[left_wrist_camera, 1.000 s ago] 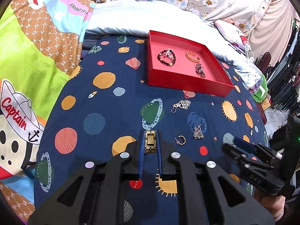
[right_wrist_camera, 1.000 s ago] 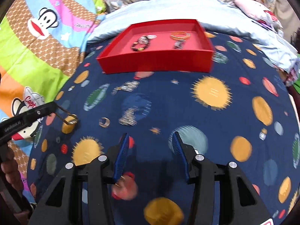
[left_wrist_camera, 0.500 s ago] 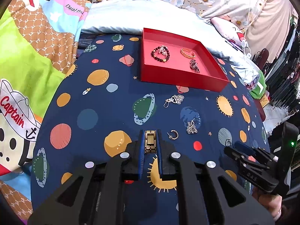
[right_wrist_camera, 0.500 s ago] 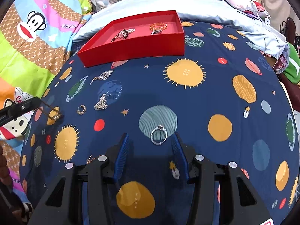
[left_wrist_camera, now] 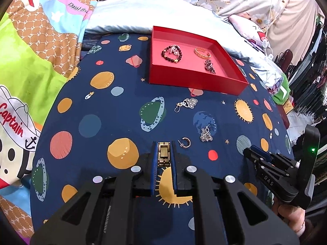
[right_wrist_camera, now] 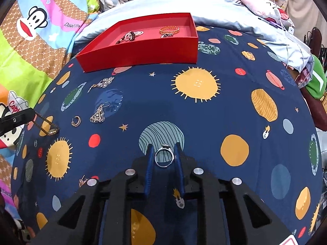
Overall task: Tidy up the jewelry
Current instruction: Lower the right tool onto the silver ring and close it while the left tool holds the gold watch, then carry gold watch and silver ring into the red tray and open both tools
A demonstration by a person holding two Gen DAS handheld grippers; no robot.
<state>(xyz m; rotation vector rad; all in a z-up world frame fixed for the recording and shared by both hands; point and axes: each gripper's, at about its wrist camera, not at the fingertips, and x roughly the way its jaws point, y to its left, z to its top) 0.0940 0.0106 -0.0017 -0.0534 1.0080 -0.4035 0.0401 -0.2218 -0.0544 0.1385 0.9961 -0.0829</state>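
Here the left gripper [left_wrist_camera: 164, 155] clamps one gold bracelet [left_wrist_camera: 164, 156], while the right gripper [right_wrist_camera: 164, 157] is closing its jaws on one silver ring [right_wrist_camera: 164, 157] standing on the navy planet-print bedspread [right_wrist_camera: 204, 112]. Beyond lie one hoop earring [left_wrist_camera: 185, 143] and two silver dangle earrings [left_wrist_camera: 206, 134]. Farthest, the red tray [left_wrist_camera: 194, 81] holds three pieces.

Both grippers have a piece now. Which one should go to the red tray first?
Left, probably. The left gripper is already shut on the gold watch, and the red tray lies almost straight ahead. The right gripper is just closing around the silver ring.
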